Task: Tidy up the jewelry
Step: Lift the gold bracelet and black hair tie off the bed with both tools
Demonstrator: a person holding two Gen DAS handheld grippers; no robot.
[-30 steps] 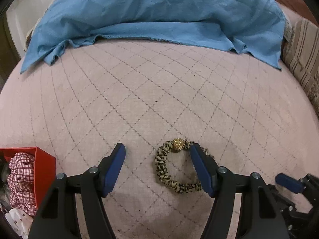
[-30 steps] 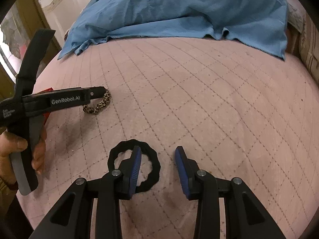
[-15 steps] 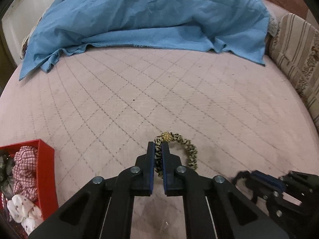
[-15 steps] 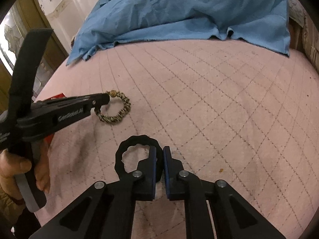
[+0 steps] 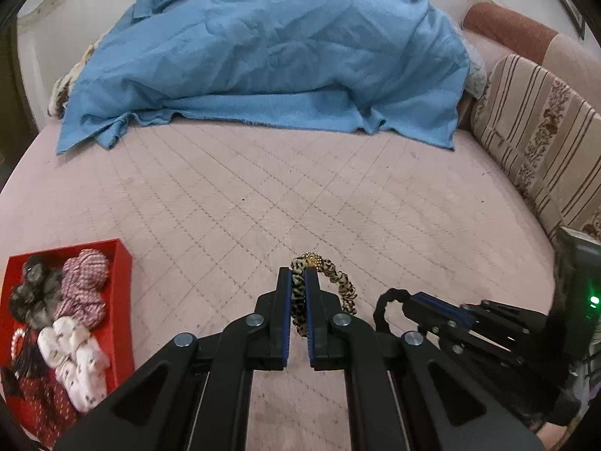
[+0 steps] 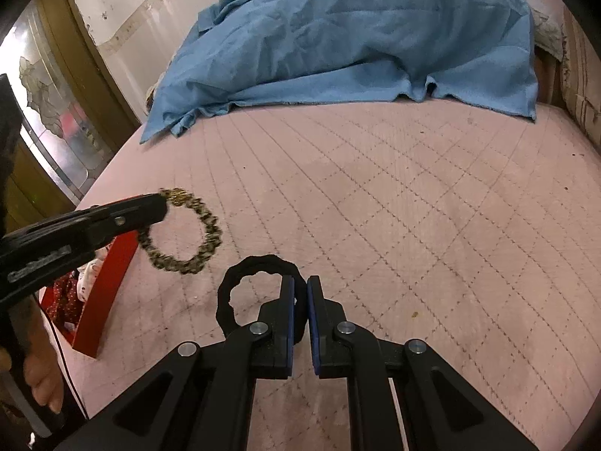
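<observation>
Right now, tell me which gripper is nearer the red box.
Left. The left gripper, holding the leopard-print scrunchie, is beside the red box; the right gripper, holding the black scrunchie, is farther away.

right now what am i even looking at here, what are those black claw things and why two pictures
The black claws are hand-held grasping tools, not a robot arm: a person holds one in each hand. Each carries a wide-angle camera looking along its two blue-padded fingers, so you get one picture per hand.

In the left-hand picture, the left tool is pinched shut on a leopard-print scrunchie with a gold bead. In the right-hand picture, the right tool is pinched shut on a black scrunchie; the left tool shows there from the side.

Everything sits over a pink quilted bed cover. A red box at the left already holds several scrunchies. A blue blanket is heaped at the far end, and a striped cushion lies to the right.
</observation>
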